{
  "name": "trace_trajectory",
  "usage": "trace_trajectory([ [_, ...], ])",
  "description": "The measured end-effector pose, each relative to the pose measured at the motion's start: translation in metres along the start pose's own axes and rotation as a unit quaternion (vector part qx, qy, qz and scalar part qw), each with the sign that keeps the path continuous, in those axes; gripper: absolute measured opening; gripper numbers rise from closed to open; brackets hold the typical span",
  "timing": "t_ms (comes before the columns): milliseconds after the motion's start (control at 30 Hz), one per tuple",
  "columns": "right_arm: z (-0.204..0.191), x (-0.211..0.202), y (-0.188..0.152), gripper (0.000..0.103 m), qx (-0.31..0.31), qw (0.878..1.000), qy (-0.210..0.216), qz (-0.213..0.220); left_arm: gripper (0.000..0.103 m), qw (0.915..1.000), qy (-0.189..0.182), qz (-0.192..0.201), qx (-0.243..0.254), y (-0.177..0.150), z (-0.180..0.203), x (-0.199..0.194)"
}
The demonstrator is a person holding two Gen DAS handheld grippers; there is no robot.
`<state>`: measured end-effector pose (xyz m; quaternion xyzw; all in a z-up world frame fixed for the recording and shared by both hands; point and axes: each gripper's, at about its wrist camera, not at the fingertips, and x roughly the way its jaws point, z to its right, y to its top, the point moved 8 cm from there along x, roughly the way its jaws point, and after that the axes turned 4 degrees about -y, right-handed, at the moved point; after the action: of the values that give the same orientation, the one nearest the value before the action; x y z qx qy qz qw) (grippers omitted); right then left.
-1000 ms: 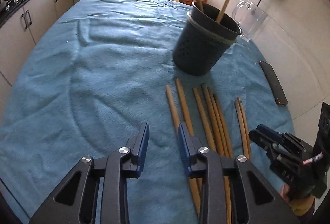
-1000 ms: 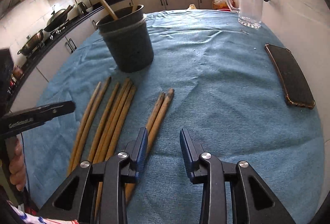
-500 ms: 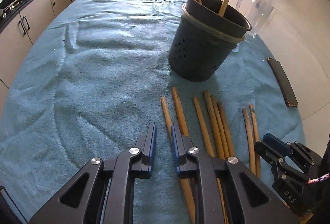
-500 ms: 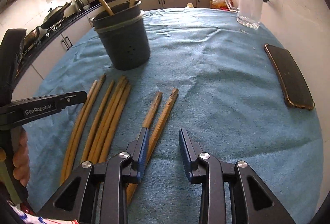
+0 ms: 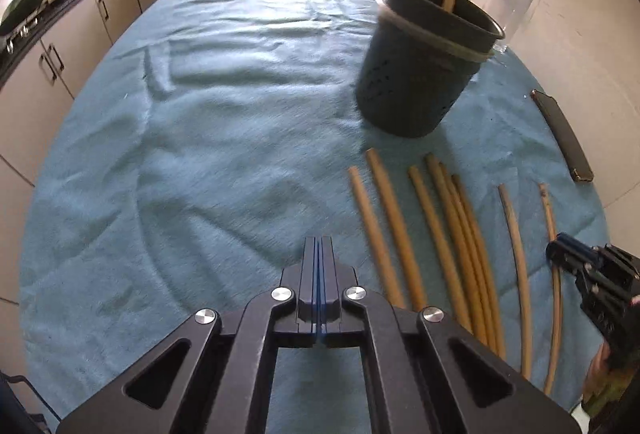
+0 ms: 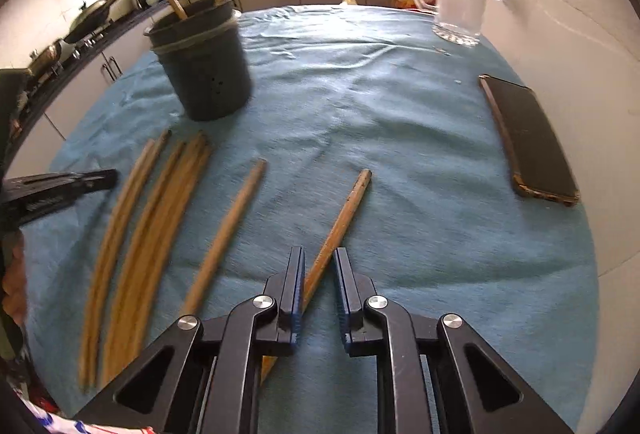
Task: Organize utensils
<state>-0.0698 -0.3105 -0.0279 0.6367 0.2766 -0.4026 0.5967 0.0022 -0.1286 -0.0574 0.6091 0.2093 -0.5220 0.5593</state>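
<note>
Chopstick (image 6: 340, 222) between right gripper (image 6: 319, 266) fingers, just closing.

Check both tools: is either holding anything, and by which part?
Left tool: just closed, empty. Right tool: jaws have just been closing around one chopstick partway along its length; a gap shows on one side, so not yet gripped.

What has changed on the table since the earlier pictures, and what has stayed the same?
The left gripper has closed fully on nothing. The right gripper has been closing around one chopstick, which has swung away from its neighbour. The holder, phone and jug stayed put.
</note>
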Motion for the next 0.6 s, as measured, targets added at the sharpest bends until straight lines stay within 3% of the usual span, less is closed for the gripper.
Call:
trace_trajectory([
  [133,0.018,0.0,-0.001,0.023,0.015,1.0,-0.007,-0.009,0.0,0.9995,-0.025,0.008,-0.02,0.0,-0.009,-0.014],
  [267,0.03,0.001,0.002,0.023,0.032,0.999,-0.01,-0.013,0.0,0.9985,-0.045,0.025,-0.021,0.013,0.0,-0.023],
  [533,0.037,0.0,0.002,0.023,0.041,0.999,-0.003,-0.011,0.003,0.9955,-0.082,-0.013,-0.047,0.022,0.02,0.015],
  [600,0.037,-0.001,0.002,0.023,0.038,0.999,-0.003,-0.008,0.006,0.9964,-0.072,-0.015,-0.042,0.024,0.021,0.019],
])
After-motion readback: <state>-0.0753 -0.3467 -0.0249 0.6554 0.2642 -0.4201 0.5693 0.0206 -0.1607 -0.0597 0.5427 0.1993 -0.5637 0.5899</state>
